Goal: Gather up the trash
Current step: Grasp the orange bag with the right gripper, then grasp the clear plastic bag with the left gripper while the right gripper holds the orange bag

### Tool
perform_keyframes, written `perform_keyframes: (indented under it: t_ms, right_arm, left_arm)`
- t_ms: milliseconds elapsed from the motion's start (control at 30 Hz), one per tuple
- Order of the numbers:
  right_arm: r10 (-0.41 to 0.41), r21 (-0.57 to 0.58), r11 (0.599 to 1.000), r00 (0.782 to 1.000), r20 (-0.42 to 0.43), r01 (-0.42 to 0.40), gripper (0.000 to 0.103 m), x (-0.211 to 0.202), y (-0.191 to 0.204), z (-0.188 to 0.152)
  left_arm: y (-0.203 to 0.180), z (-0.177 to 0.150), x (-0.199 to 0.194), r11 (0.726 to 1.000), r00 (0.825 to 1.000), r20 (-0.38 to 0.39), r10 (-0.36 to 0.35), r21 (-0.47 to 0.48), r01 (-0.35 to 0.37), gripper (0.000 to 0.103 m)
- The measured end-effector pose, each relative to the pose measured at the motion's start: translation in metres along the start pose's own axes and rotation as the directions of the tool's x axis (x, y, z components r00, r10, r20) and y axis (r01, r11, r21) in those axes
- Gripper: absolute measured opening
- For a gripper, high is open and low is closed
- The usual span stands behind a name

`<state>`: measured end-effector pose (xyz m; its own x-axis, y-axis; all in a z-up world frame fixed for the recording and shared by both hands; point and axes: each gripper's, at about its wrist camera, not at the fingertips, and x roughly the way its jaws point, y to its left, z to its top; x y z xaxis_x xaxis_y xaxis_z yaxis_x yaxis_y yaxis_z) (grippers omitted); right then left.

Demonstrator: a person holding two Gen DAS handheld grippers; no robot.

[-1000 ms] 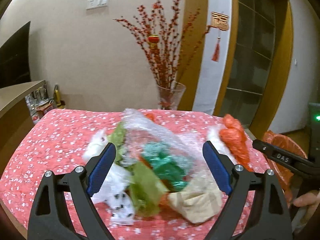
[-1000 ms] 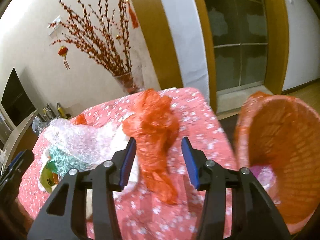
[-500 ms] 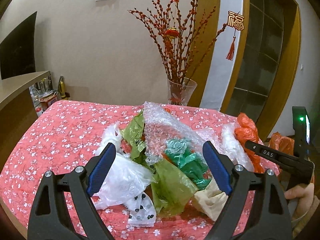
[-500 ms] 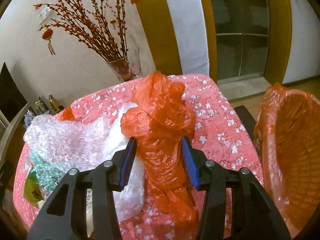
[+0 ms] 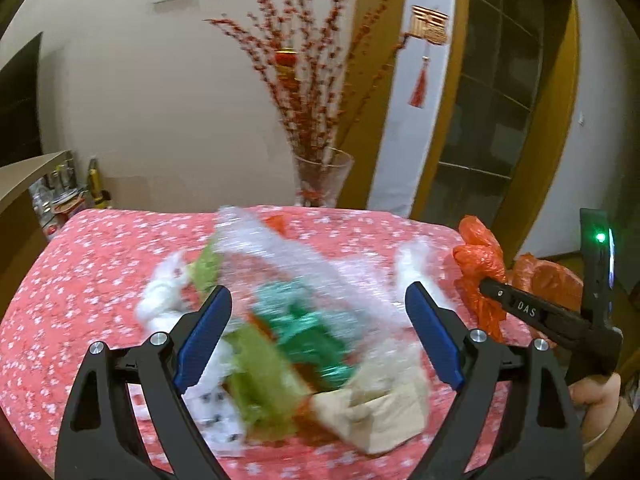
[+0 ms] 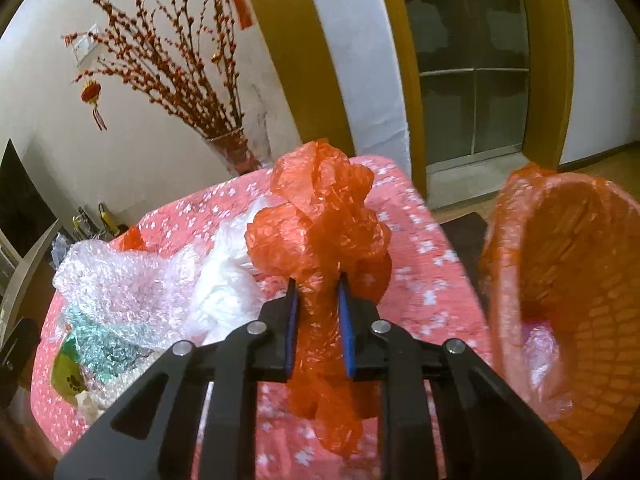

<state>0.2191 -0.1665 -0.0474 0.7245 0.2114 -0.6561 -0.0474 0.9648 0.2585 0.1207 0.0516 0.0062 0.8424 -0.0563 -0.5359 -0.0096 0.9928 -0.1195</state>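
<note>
A pile of trash lies on the pink flowered tablecloth [image 5: 80, 264]: bubble wrap [image 5: 280, 248], a green foil wrapper [image 5: 308, 328], an olive bag [image 5: 264, 376], white plastic [image 5: 160, 300] and beige paper [image 5: 380, 404]. My left gripper [image 5: 318, 336] is open just above and in front of the pile. My right gripper [image 6: 318, 300] is shut on a crumpled orange plastic bag [image 6: 320, 220], which also shows in the left wrist view [image 5: 480, 264]. An orange woven trash basket [image 6: 580, 280] stands to the right of the table, with some bubble wrap inside.
A glass vase [image 5: 322, 178] with red berry branches stands at the table's far edge. A shelf with bottles [image 5: 60, 188] is at the left. A door with glass panes [image 6: 476, 68] is behind the table. The table's right edge [image 6: 436, 224] faces the basket.
My right gripper has closed on the orange bag and lifted it a little. My left gripper has moved closer to the pile, still open.
</note>
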Motion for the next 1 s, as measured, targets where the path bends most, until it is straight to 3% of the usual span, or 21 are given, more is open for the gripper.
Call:
perform_keyframes:
  t_ms: [233, 400, 633, 1000]
  right_arm:
    - [-0.022, 0.042, 0.999, 0.998, 0.063, 0.019, 0.018, -0.038, -0.031, -0.001]
    - [-0.029, 0.075, 0.997, 0.997, 0.076, 0.023, 0.018, -0.054, -0.053, -0.006]
    - [-0.017, 0.095, 0.995, 0.997, 0.071, 0.010, 0.018, -0.057, -0.068, -0.011]
    - [-0.007, 0.118, 0.993, 0.999, 0.047, 0.001, 0.018, -0.049, -0.073, -0.017]
  left_arm:
    - [-0.060, 0.014, 0.032, 0.995, 0.996, -0.061, -0.063, 0.070, 0.067, 0.087]
    - [-0.088, 0.016, 0.072, 0.992, 0.983, -0.160, -0.093, 0.067, 0.104, 0.077]
    - [-0.105, 0.003, 0.119, 0.992, 0.960, -0.277, -0.049, 0.097, 0.079, 0.071]
    - [-0.133, -0.008, 0.133, 0.970, 0.952, -0.307, -0.014, 0.226, 0.087, 0.060]
